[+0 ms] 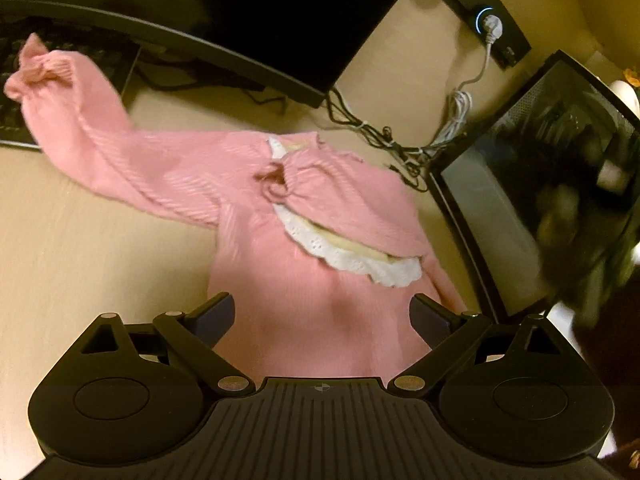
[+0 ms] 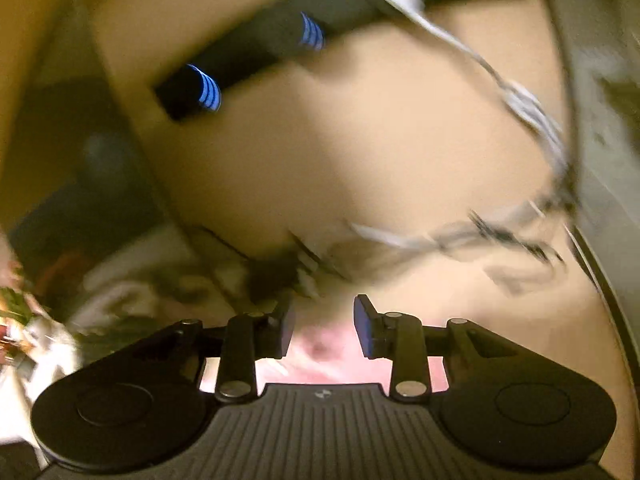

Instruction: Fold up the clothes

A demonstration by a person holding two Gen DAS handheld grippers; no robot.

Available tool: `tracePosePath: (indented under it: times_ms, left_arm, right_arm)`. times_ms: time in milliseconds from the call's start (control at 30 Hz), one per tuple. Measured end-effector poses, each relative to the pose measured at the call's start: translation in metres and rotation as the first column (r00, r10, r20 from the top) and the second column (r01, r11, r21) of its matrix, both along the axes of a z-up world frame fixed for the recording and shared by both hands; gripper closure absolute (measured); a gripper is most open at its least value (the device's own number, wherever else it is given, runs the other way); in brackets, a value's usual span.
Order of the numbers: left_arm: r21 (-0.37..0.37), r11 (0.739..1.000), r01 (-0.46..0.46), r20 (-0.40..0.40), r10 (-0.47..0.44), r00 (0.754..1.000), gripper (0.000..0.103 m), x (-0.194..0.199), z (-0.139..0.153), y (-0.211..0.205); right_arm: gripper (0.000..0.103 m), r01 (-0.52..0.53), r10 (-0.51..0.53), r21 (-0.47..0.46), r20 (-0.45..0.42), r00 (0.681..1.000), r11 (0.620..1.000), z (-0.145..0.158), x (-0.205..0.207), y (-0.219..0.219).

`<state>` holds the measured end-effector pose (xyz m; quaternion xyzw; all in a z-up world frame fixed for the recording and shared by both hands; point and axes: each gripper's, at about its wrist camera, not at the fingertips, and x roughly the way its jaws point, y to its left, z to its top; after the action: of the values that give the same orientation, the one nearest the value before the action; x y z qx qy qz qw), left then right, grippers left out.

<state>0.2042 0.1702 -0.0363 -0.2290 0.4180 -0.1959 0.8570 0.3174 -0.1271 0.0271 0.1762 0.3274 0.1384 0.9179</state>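
On the left, one sleeve [image 1: 80, 120] of the pink sweater [image 1: 304, 280] is lying stretched over the wooden desk [image 1: 80, 260], reaching toward the keyboard [image 1: 12, 120]. The left gripper [image 1: 322, 320] is hovering over the hem with its jaws wide apart, holding nothing. On the right, the blurred right gripper [image 2: 323, 330] is standing partly open above pink cloth, not gripping it. The folding seems only beginning; next, probably, someone must catch that sleeve and bring it across the body.

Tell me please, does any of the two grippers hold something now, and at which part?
Nothing is held. The left gripper stands wide open over the pink sweater. The right gripper has a gap between its pads, with only blurred pink cloth behind it.
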Motion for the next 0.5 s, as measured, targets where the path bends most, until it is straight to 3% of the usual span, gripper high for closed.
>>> tracePosePath:
  times_ms: [167, 300, 367, 500]
  left_arm:
    - [0.039, 0.998, -0.047, 0.000, 0.047, 0.999, 0.006, 0.008, 0.002, 0.006]
    - [0.075, 0.972, -0.225, 0.013, 0.225, 0.974, 0.006, 0.016, 0.006, 0.040]
    - [0.101, 0.924, -0.368, 0.023, 0.368, 0.930, 0.006, 0.024, 0.007, 0.065]
    - [0.131, 0.780, -0.612, 0.060, 0.610, 0.790, 0.006, 0.048, 0.006, 0.110]
  right_arm:
    - [0.072, 0.026, -0.057, -0.151, -0.207, 0.977, 0.988, -0.090, -0.011, -0.010]
    - [0.072, -0.013, -0.027, -0.274, -0.143, 0.989, 0.962, -0.090, -0.027, -0.002]
    - [0.069, -0.039, 0.014, -0.317, -0.082, 0.997, 0.948, -0.077, -0.040, 0.004]
    - [0.054, -0.046, 0.046, -0.320, -0.009, 0.999, 0.946, -0.052, -0.059, 0.011]
